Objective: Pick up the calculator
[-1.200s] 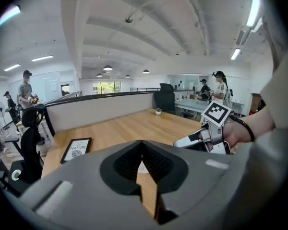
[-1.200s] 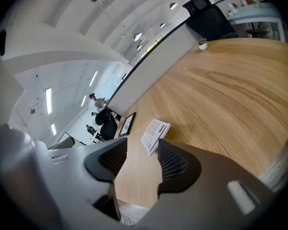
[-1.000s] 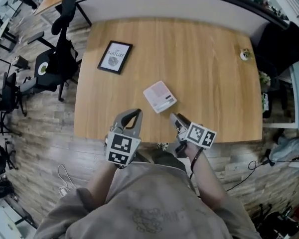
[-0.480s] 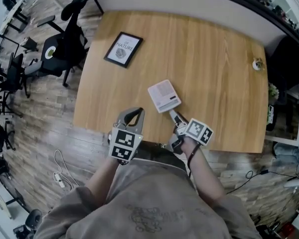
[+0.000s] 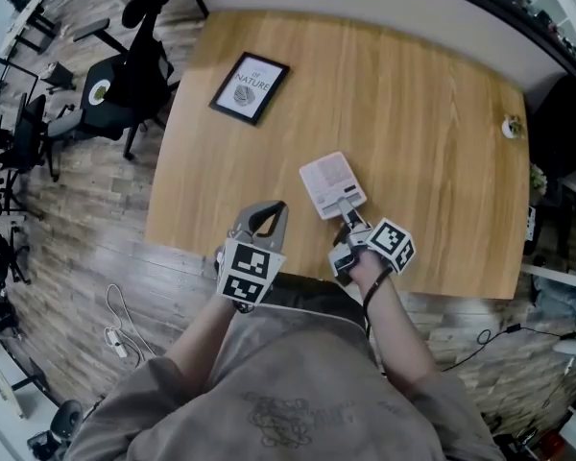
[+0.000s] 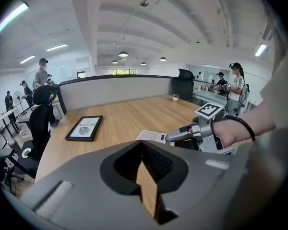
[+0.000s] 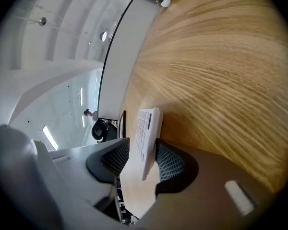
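Observation:
The calculator [image 5: 332, 184] is a flat white slab lying on the wooden table [image 5: 422, 113] near its front edge. My right gripper [image 5: 348, 209] has reached its near end, turned on edge. In the right gripper view the calculator [image 7: 147, 126] stands between the two ribbed pads [image 7: 169, 162]. The jaws are closing; one pad is at its underside, and a gap remains on the key side. My left gripper [image 5: 268, 211] hovers to the left over the front edge, shut on nothing [image 6: 145, 163]. From the left gripper view the calculator [image 6: 151, 137] shows beside the right gripper [image 6: 182, 134].
A black-framed picture [image 5: 250, 88] lies at the table's far left corner. A small potted plant [image 5: 510, 127] stands at the far right edge. An office chair [image 5: 125, 84] is off the table's left side. A wall runs behind the table.
My right gripper has moved forward and down, rolled onto its edge and come around the calculator's near end. The left gripper has sunk a little toward the table edge.

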